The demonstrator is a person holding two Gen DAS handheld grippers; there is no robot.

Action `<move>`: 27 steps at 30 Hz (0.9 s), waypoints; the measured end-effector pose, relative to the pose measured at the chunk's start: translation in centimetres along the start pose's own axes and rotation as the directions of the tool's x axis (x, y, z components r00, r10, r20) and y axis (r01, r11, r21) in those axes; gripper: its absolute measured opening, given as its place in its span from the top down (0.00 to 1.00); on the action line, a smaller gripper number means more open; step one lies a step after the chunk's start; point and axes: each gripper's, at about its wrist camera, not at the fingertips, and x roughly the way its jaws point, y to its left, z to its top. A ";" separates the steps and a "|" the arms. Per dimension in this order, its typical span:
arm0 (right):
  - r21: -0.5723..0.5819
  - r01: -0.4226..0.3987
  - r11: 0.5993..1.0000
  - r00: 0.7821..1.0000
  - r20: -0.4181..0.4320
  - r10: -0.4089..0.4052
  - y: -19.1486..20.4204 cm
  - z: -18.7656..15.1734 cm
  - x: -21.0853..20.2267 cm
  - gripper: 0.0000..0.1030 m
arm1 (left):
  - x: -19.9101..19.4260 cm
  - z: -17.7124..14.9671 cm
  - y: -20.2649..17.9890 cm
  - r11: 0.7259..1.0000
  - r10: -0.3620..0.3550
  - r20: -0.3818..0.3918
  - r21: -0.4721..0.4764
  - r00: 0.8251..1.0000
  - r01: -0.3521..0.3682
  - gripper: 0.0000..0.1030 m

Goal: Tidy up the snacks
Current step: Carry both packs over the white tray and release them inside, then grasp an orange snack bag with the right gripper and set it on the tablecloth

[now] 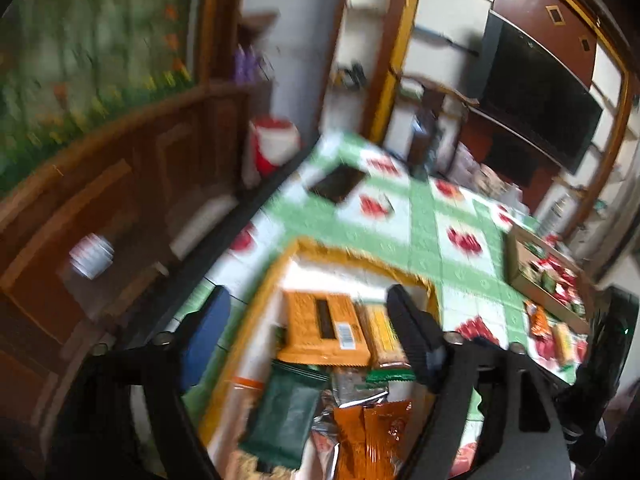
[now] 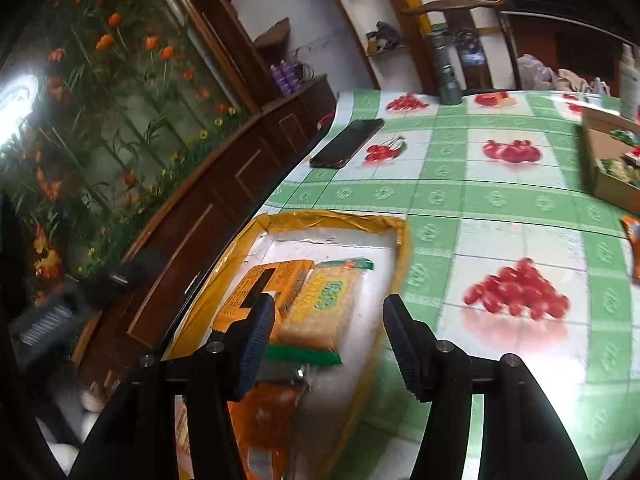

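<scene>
A white box with a yellow taped rim (image 1: 352,258) (image 2: 332,218) sits at the table's near left corner. It holds an orange snack box (image 1: 320,330) (image 2: 276,280), a yellow cracker pack (image 1: 384,330) (image 2: 320,316), a dark green pack (image 1: 286,412) and orange wrappers (image 1: 372,436) (image 2: 264,412). My left gripper (image 1: 308,328) is open and empty above the box. My right gripper (image 2: 328,320) is open and empty over the cracker pack.
A cardboard box of snacks (image 1: 548,276) (image 2: 608,160) stands at the far right, with loose packets (image 1: 538,320) (image 2: 634,244) beside it. A dark phone (image 1: 336,186) (image 2: 346,142) lies near the left edge. A grey bottle (image 2: 448,76) stands at the back. A wooden cabinet (image 2: 224,184) runs along the left.
</scene>
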 end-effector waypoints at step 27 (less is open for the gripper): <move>0.319 0.283 0.904 0.939 0.099 -0.329 -20.3 -4.9 -14.9 0.39 | -5.2 -8.7 -9.1 0.928 -0.320 -0.170 0.145 0.932 0.345 0.00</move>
